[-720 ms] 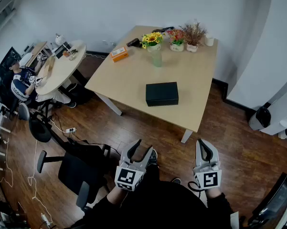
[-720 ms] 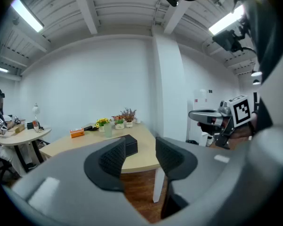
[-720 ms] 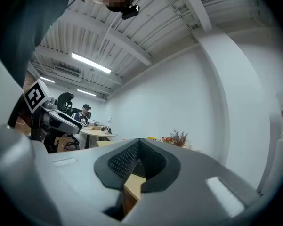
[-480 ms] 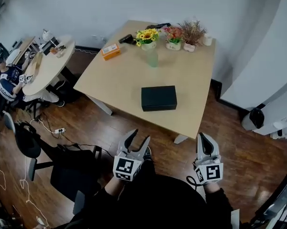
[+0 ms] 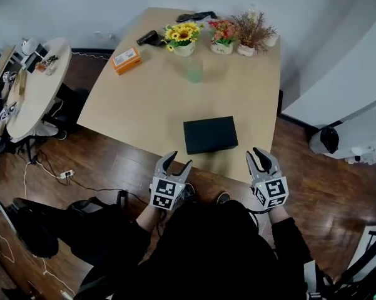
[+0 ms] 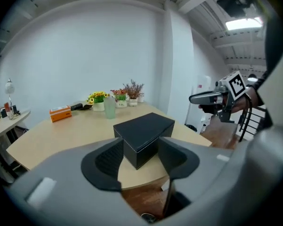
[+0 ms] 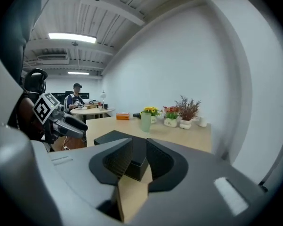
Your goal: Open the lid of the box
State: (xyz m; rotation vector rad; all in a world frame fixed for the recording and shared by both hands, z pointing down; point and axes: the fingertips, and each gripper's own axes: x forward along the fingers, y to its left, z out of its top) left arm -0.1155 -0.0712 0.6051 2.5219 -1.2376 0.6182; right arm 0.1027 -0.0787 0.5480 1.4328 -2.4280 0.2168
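A closed black box (image 5: 210, 134) lies on the wooden table (image 5: 144, 105), near its front edge. My left gripper (image 5: 176, 161) hovers just short of that edge, at the box's near left corner, jaws wide apart and empty. In the left gripper view the box (image 6: 143, 132) shows beyond the gripper (image 6: 140, 146). My right gripper (image 5: 259, 154) hangs off the box's near right side, clear of it. Its jaws stand narrower, nothing between them. In the right gripper view the box (image 7: 106, 138) lies ahead of the gripper (image 7: 139, 147).
Three flower pots (image 5: 215, 35), a pale green cup (image 5: 194, 67), an orange carton (image 5: 126, 60) and a black gadget (image 5: 149, 38) stand at the table's far side. A round table (image 5: 34, 86) stands left, a black chair (image 5: 31, 224) on the wooden floor, a white pillar (image 5: 350, 61) right.
The person has stepped up to the table. Both grippers have come forward from over the floor to the table's front edge, close to the box. The box has not moved.
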